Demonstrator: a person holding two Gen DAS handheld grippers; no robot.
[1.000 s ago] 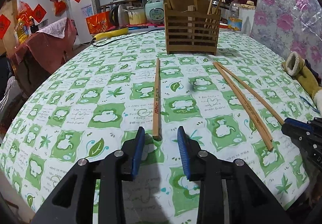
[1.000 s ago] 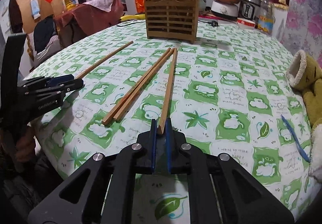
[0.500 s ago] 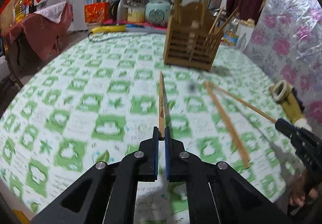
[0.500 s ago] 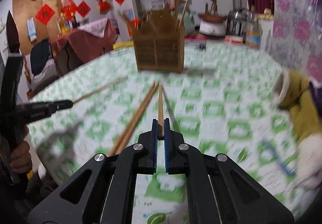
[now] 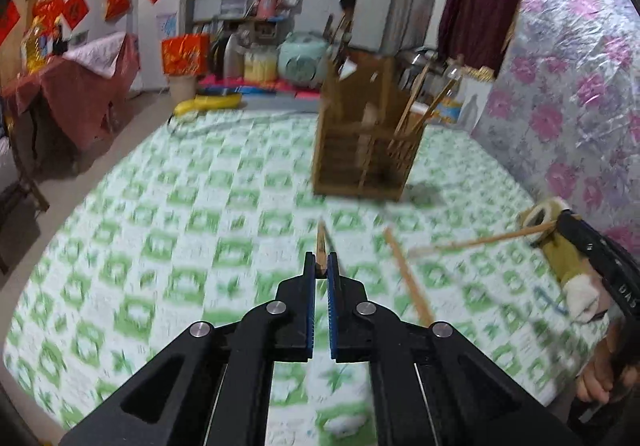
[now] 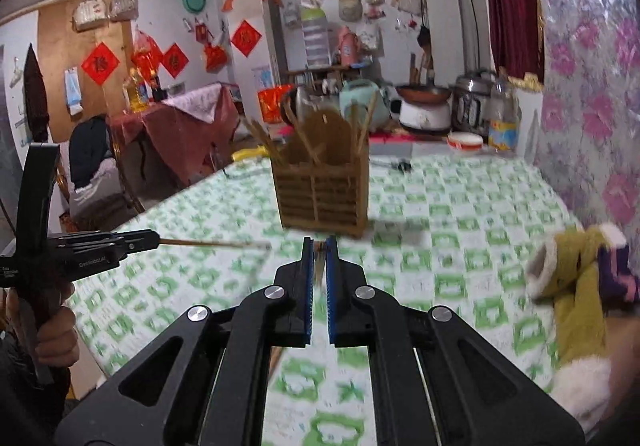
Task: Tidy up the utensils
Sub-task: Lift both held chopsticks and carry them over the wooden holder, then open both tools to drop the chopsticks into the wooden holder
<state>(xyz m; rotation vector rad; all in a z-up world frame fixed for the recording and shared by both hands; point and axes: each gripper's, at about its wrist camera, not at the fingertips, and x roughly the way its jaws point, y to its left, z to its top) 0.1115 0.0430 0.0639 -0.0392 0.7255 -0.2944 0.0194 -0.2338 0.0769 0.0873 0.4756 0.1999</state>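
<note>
My left gripper is shut on a wooden chopstick, held above the table and pointing toward the slatted wooden utensil holder. My right gripper is shut on another chopstick, seen end-on, aimed at the holder. Each gripper shows in the other's view: the right one with its chopstick, the left one with its chopstick. One more chopstick lies on the table. The holder has several chopsticks standing in it.
The round table has a green and white checked cloth. A yellow plush slipper and a blue pen lie near its right edge. Cookers, a bottle and a bowl stand behind the holder. A floral wall covering is on the right.
My left gripper closed on the chopstick that lay in front of it. Both grippers lifted their chopsticks off the table and moved toward the holder.
</note>
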